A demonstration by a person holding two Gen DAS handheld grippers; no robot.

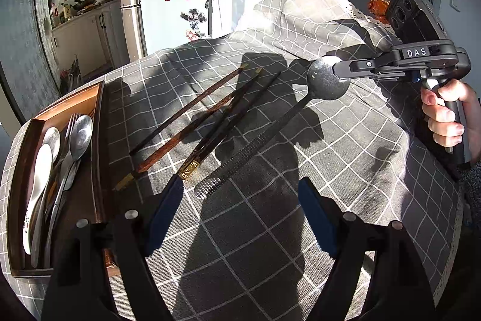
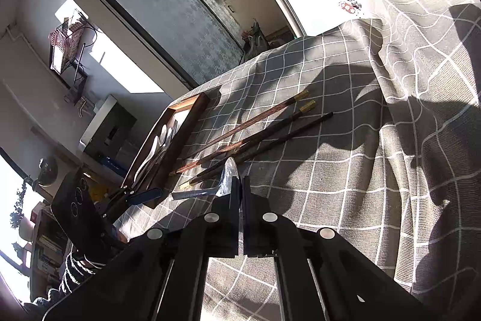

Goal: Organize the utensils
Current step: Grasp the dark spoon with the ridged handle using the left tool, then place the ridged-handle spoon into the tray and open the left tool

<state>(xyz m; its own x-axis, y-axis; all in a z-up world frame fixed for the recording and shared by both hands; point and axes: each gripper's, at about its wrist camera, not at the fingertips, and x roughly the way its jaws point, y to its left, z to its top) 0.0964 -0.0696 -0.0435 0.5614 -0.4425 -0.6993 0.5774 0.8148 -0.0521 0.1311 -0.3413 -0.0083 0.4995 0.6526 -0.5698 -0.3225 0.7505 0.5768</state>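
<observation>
Left wrist view: my left tool (image 1: 240,212) is open w/ nothing in it, above the counter (image 1: 345,170). My right tool (image 1: 338,69) pinches the spoon (image 1: 326,81) bowl beside three chopsticks (image 1: 192,125); tray (image 1: 99,146) at left.

Right wrist view: right tool (image 2: 241,185) closed on spoon (image 2: 228,175), handle touching the cloth.

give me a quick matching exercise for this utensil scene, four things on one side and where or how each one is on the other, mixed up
Things:
1. dark metal spoon with textured handle
2. dark wooden chopsticks with gold ends
3. brown wooden tray
4. left gripper

States:
A. holds several silver spoons
B. open, above the grey checked tablecloth
C. lying loose on the cloth
D. bowl clamped in the jaws of the right gripper

Pairs: 1-D, 2-C, 3-A, 4-B
</observation>
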